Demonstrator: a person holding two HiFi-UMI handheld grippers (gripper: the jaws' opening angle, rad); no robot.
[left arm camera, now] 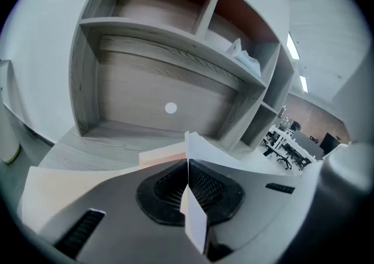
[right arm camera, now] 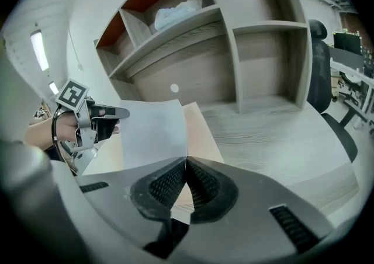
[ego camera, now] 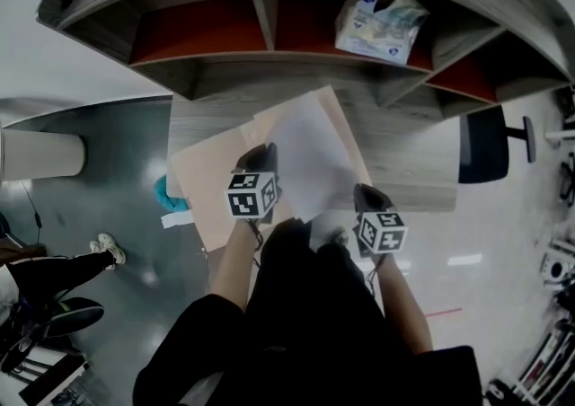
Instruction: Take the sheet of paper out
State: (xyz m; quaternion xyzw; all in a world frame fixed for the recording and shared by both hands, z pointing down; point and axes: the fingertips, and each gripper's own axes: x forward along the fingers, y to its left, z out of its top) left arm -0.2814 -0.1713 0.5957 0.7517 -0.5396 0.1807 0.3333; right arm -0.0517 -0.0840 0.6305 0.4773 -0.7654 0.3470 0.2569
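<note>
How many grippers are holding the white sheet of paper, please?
2. The left gripper is shut on the left edge of the white sheet; the right gripper is shut on its near right corner, above the tan folder.

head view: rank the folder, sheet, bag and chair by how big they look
1. folder
2. sheet
3. bag
4. chair
Bag and chair are close in size, and the chair looks farther from the camera, so that order is unsure.
</note>
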